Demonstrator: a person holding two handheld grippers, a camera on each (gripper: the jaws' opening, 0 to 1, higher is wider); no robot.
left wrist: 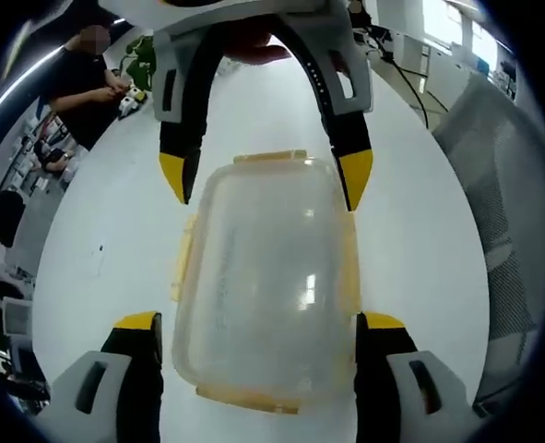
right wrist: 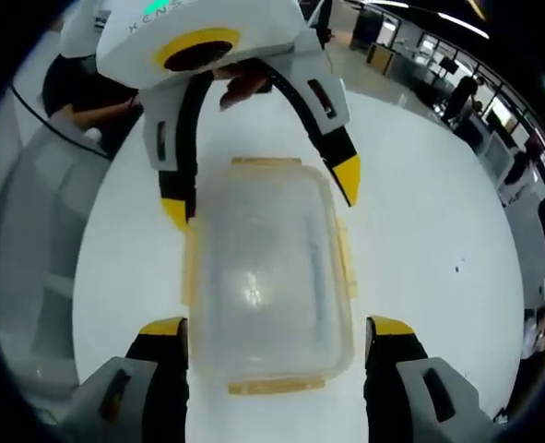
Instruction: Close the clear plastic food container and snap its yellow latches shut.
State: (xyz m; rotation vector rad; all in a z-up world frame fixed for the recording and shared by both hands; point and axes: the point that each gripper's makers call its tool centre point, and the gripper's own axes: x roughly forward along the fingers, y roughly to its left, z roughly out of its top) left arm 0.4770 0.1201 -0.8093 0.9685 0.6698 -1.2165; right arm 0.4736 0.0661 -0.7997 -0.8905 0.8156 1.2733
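Observation:
A clear plastic container lies on the white table with its lid resting on it. Yellow latches stick out from the rim, one at the far end and one on the left side. My left gripper is open, one jaw on each side of the container's near end. Opposite it, my right gripper is open too and straddles the far end. In the right gripper view the same container sits between the right gripper and the left gripper, with a yellow latch at the near end.
A grey chair stands by the table's right edge, and a black cable trails over the far side. A seated person works at the far left, near a green object. More chairs and desks fill the room behind.

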